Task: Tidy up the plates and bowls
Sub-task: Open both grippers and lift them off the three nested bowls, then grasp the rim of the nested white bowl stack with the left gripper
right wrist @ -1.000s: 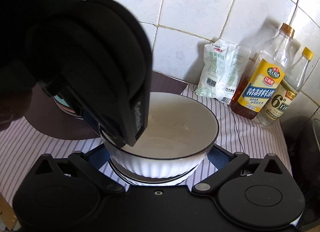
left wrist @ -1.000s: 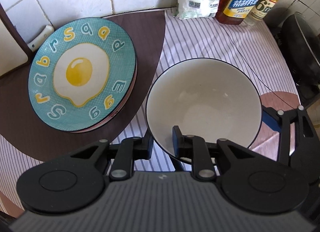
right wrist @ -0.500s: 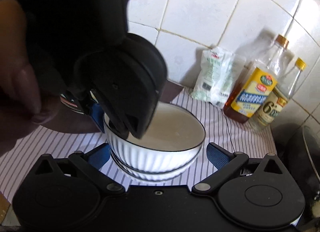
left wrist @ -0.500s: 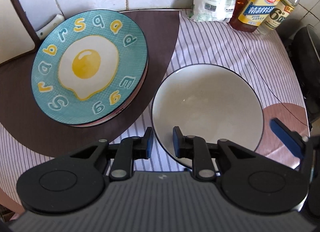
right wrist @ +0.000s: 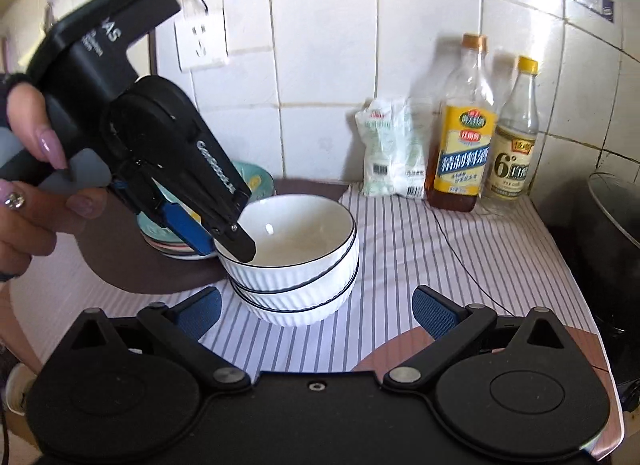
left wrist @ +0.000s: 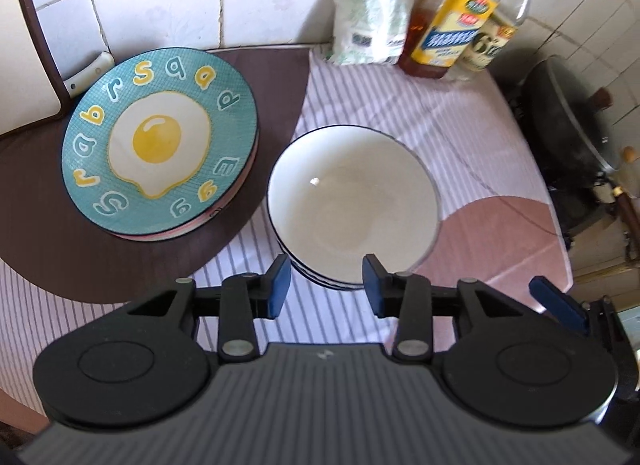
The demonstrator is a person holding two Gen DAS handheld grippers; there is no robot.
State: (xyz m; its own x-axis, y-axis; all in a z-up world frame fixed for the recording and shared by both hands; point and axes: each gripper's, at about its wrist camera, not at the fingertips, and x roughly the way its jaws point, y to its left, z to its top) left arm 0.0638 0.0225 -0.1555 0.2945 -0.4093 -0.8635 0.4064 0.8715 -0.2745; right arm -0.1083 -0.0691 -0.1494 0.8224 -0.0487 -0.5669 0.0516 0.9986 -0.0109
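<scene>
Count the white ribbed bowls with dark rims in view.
3. All are nested in one stack on the striped cloth: the top white ribbed bowl, the middle bowl under it and the bottom bowl. The stack could hide more.

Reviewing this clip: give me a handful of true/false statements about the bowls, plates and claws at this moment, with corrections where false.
1. The white bowls stand nested in one stack on the striped cloth. True.
2. The left claw grips the top bowl's rim. False: its jaws are opening, and the pads are clear of the rim.
3. The egg plate lies on top of other plates. True.
4. The right claw holds a bowl. False: it is open and holds nothing, with the stack just beyond it.
5. The bottles stand between the plates and the bowls. False: they stand by the tiled wall.
</scene>
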